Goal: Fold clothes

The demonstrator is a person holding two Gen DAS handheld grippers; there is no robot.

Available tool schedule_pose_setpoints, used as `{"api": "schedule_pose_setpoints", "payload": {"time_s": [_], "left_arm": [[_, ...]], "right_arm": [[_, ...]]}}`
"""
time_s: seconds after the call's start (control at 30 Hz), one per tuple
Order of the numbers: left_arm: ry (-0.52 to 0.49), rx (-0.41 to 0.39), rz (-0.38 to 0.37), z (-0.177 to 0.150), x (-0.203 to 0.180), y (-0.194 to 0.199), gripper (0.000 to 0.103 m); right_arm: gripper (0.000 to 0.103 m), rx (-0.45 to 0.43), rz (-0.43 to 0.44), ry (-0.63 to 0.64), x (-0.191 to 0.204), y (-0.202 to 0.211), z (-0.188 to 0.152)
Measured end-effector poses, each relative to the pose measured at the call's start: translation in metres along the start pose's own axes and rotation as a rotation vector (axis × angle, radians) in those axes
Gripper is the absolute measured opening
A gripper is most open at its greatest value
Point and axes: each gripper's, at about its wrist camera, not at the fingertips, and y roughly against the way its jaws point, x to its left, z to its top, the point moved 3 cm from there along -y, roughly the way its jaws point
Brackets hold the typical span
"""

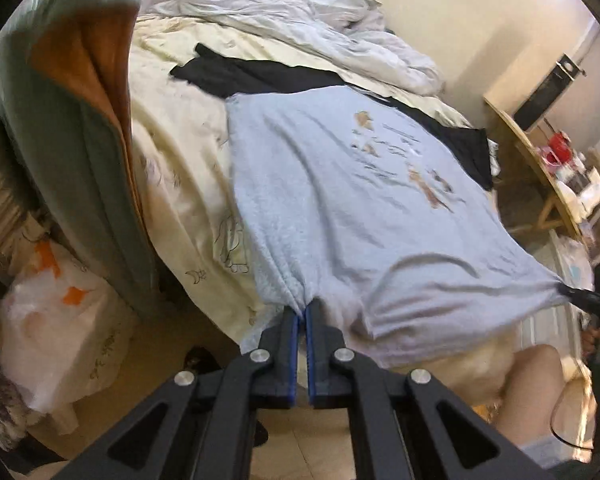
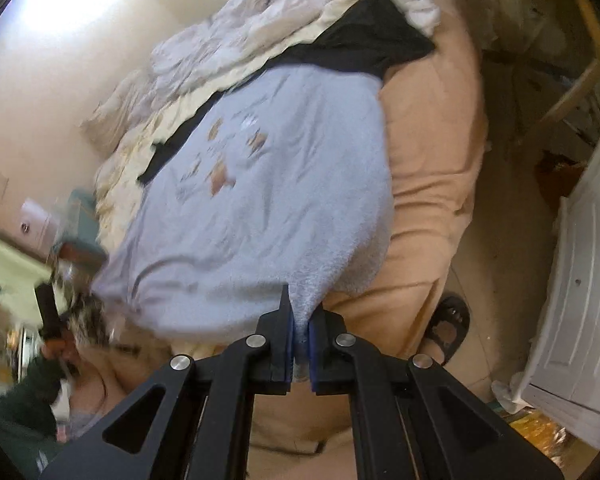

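I am holding a light blue T-shirt [image 1: 340, 200] stretched across the bed [image 1: 180, 152], with each hand-held gripper pinching one of its near corners. My left hand-held gripper [image 1: 302, 312] is closing its blue-padded black jaws on a bunched fold of the shirt's edge, and my right hand-held gripper [image 2: 300, 320] is clamping the other corner, where the soft knit is gathering into a point between the pads. In the left wrist view the right one [image 1: 588, 300] is showing as a dark tip at the far corner, with the fabric pulling into taut creases toward it. The shirt is lying front up, showing a faded brown and grey print [image 1: 404, 160], and its cloth is looking fuzzy and lightly wrinkled. Under its far end a black garment [image 1: 260, 72] is lying flat on the cream, line-drawn bedsheet [image 1: 188, 168], and beyond that a crumpled pale duvet [image 1: 300, 12] is heaping up against the wall. A white plastic bag [image 1: 56, 320] with orange marks is sitting on the floor beside the bed; I cannot tell what is in it. A wooden desk [image 1: 540, 160] is carrying small cluttered items, too blurred to name. A black sandal [image 2: 448, 328] is lying on the tiled floor near the bed's side.
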Motion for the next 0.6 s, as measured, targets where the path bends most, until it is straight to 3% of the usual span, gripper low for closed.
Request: {"api": "schedule_pose_setpoints", "payload": {"time_s": [0.07,0.17,0.27,0.37,0.43,0.47,0.6], "left_arm": [[-0.041,-0.003,0.001,0.007,-0.004,0.014,0.002],[-0.007,-0.003,-0.039,0.012,0.003,0.027,0.002],[0.046,-0.041,-0.102,0.025,0.011,0.044,0.002],[0.066,-0.045,-0.211,0.034,0.019,0.053,0.002],[0.074,0.037,-0.181,0.036,0.029,0.039,0.002],[0.088,0.135,-0.133,0.030,0.036,0.022,0.002],[0.065,0.411,0.025,0.004,0.051,-0.043,0.002]], "right_arm": [[0.004,0.026,0.002,0.004,0.000,0.000,-0.003],[0.004,-0.007,0.007,0.003,0.002,0.015,0.000],[0.004,-0.041,0.013,0.003,0.004,0.030,0.003],[0.004,-0.073,0.020,0.001,0.006,0.045,0.006],[0.004,-0.075,0.029,-0.014,0.004,0.049,0.010],[0.004,-0.053,0.007,-0.025,-0.001,0.044,0.009],[0.004,0.130,-0.088,-0.047,-0.028,-0.003,-0.004]]}}
